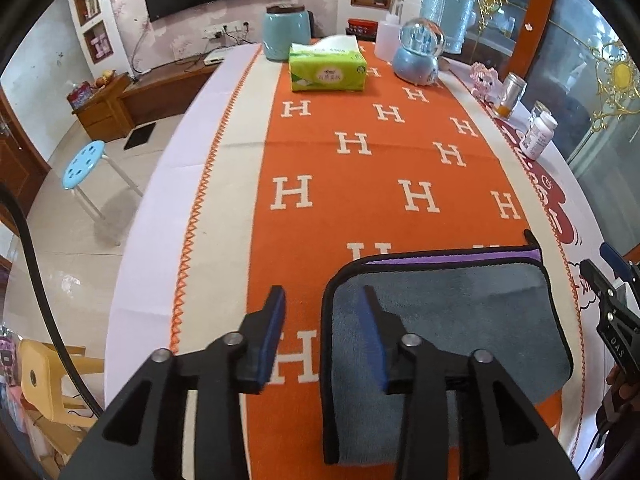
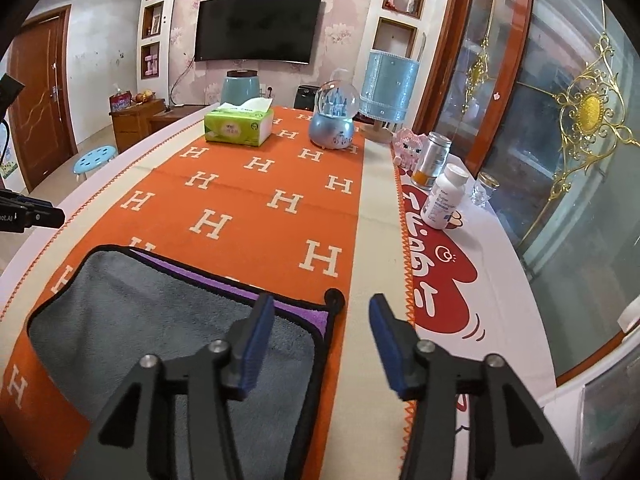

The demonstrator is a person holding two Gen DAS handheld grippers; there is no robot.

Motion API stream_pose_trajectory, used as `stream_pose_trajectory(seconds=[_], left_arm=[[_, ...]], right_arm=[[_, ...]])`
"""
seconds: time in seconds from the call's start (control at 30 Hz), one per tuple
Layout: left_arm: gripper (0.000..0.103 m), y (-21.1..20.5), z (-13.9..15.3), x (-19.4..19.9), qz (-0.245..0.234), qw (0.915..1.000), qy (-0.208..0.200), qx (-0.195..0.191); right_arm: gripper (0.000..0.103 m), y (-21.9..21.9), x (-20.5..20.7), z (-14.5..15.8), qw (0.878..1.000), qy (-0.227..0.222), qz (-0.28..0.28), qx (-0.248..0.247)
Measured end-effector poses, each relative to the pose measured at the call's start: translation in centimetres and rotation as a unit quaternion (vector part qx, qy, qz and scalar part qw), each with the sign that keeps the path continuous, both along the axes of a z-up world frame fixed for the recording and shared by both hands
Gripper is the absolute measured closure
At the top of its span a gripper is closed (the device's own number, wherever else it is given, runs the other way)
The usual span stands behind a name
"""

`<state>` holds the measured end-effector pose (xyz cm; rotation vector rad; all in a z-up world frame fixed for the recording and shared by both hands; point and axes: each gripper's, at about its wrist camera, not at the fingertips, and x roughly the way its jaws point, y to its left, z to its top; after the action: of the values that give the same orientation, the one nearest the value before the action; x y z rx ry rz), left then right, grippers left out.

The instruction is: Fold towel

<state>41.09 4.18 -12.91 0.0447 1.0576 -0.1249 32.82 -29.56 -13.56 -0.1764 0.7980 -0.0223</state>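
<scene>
Towel [image 1: 452, 320]: plush grey microfibre, black piping, purple underlayer showing along the far edge; rounded corners. Lies on the orange H-patterned table runner [image 1: 360, 168], at 5 o'clock in the left view. Folded once, by appearance; further folds possibly remain. Left gripper [image 1: 325, 300]: spread, empty. Right gripper [image 2: 321, 310]: spread, empty.
</scene>
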Motion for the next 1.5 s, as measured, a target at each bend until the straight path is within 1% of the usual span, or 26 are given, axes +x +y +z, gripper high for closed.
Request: stream_pose_trajectory(seconds=[0.03, 0.07, 0.1, 0.13, 0.2, 0.23, 0.27, 0.3, 0.33, 0.4, 0.43, 0.5, 0.77, 0.97, 1.0, 1.17, 1.23, 1.33, 1.5], left_arm=[[0.055, 0.0, 0.3, -0.4, 0.002, 1.0000, -0.002, 0.003], [0.045, 0.0, 0.8, -0.9, 0.004, 0.9999, -0.005, 0.008], [0.041, 0.0, 1.3, -1.5, 0.006, 0.9999, -0.010, 0.012], [0.040, 0.0, 1.7, -2.1, 0.006, 0.9998, -0.014, 0.015], [0.030, 0.0, 2.4, -3.0, 0.006, 0.9997, -0.019, 0.016], [0.027, 0.0, 2.9, -3.8, 0.007, 0.9996, -0.024, 0.016], [0.021, 0.0, 3.3, -4.5, 0.007, 0.9995, -0.028, 0.016], [0.018, 0.0, 3.6, -5.0, 0.008, 0.9994, -0.031, 0.016], [0.017, 0.0, 3.9, -5.7, 0.007, 0.9993, -0.034, 0.016], [0.015, -0.1, 4.4, -7.2, 0.006, 0.9993, -0.035, 0.016], [0.015, -0.1, 4.5, -8.0, 0.008, 0.9992, -0.035, 0.015], [0.012, -0.1, 4.8, -9.7, 0.011, 0.9993, -0.035, 0.011], [0.010, -0.4, 5.6, -16.5, 0.011, 0.9994, -0.032, 0.002], [0.010, -0.7, 6.6, -22.3, 0.012, 0.9991, -0.039, -0.013], [0.009, -0.8, 6.7, -23.1, 0.011, 0.9990, -0.039, -0.018], [0.007, -0.7, 6.4, -27.7, 0.019, 0.9988, -0.019, -0.042], [0.007, -0.8, 6.4, -29.6, 0.018, 0.9988, -0.017, -0.042], [0.007, -1.1, 6.7, -32.2, 0.016, 0.9990, -0.019, -0.036], [0.007, -1.9, 7.5, -35.2, 0.011, 0.9991, -0.018, -0.038]], right_arm=[[0.045, 0.0, -0.4, 0.3, 1.000, -0.002, 0.000, 0.001], [0.041, 0.1, -0.6, 0.5, 1.000, -0.004, 0.000, 0.002], [0.037, 0.1, -1.0, 0.9, 1.000, -0.006, 0.001, 0.002], [0.035, 0.1, -1.5, 1.2, 1.000, -0.007, 0.001, 0.002], [0.029, 0.2, -2.4, 1.7, 1.000, -0.007, 0.001, 0.002], [0.028, 0.2, -3.0, 2.0, 1.000, -0.006, 0.001, 0.003], [0.025, 0.2, -3.5, 2.2, 1.000, -0.005, 0.001, 0.005], [0.021, 0.2, -3.9, 2.5, 1.000, -0.004, 0.001, 0.008], [0.019, 0.2, -4.4, 2.7, 1.000, -0.002, 0.002, 0.012], [0.007, 0.2, -5.6, 3.2, 1.000, 0.000, 0.000, 0.020], [0.004, 0.2, -6.3, 3.4, 1.000, 0.001, -0.001, 0.024], [0.001, 0.2, -7.5, 3.7, 1.000, 0.003, -0.004, 0.030], [0.000, 1.2, -13.7, 4.2, 0.998, 0.026, -0.015, 0.047], [0.000, 2.6, -19.0, 5.2, 0.998, 0.041, -0.007, 0.040], [0.000, 2.8, -19.9, 5.4, 0.998, 0.042, -0.006, 0.038], [0.000, 4.0, -23.9, 6.6, 0.998, 0.050, 0.001, 0.041], [0.000, 4.2, -25.1, 7.1, 0.998, 0.051, 0.000, 0.045], [0.000, 4.4, -27.1, 7.9, 0.996, 0.056, -0.006, 0.064], [0.000, 4.7, -29.9, 9.1, 0.995, 0.072, -0.014, 0.072]])
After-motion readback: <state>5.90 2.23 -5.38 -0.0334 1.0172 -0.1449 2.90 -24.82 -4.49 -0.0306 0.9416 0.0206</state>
